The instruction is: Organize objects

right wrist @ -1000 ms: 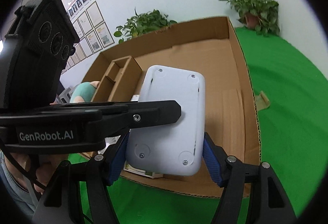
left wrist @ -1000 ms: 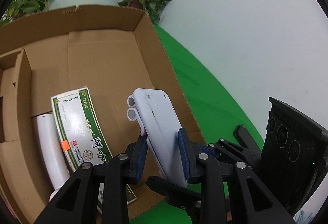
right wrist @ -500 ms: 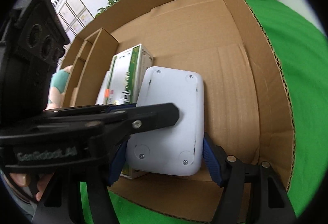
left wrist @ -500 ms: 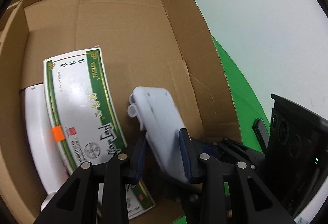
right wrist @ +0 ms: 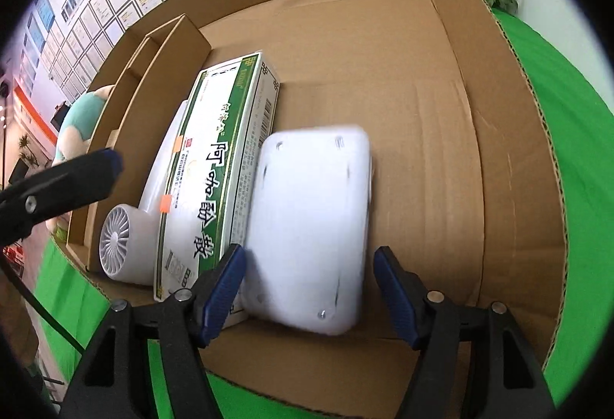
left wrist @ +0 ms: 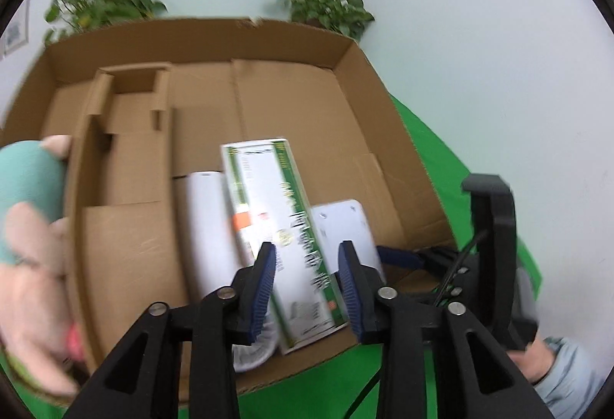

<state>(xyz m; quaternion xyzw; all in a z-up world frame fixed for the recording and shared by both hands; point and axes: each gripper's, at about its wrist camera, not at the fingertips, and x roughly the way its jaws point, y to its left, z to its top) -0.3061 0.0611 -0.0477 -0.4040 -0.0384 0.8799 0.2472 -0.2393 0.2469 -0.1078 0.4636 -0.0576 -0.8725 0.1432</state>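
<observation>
A white flat device (right wrist: 311, 223) lies in the cardboard box (right wrist: 510, 135), against the right side of a green-and-white carton (right wrist: 215, 169); it also shows in the left wrist view (left wrist: 345, 227). My right gripper (right wrist: 311, 288) is open, its blue pads either side of the device's near end with a gap on the right. My left gripper (left wrist: 307, 281) is open and empty, pulled back above the carton (left wrist: 276, 227) at the box's near edge. A white hair dryer (right wrist: 122, 238) lies left of the carton.
The box (left wrist: 291, 47) has a cardboard divider (left wrist: 126, 135) on its left side. A teal and pink plush toy (left wrist: 27, 227) sits outside the box's left wall. Green cloth (right wrist: 575, 150) covers the table. Potted plants (left wrist: 322, 4) stand behind.
The white device went down into the box beside the carton. Both grippers opened and let go of it. The left gripper drew back and up.
</observation>
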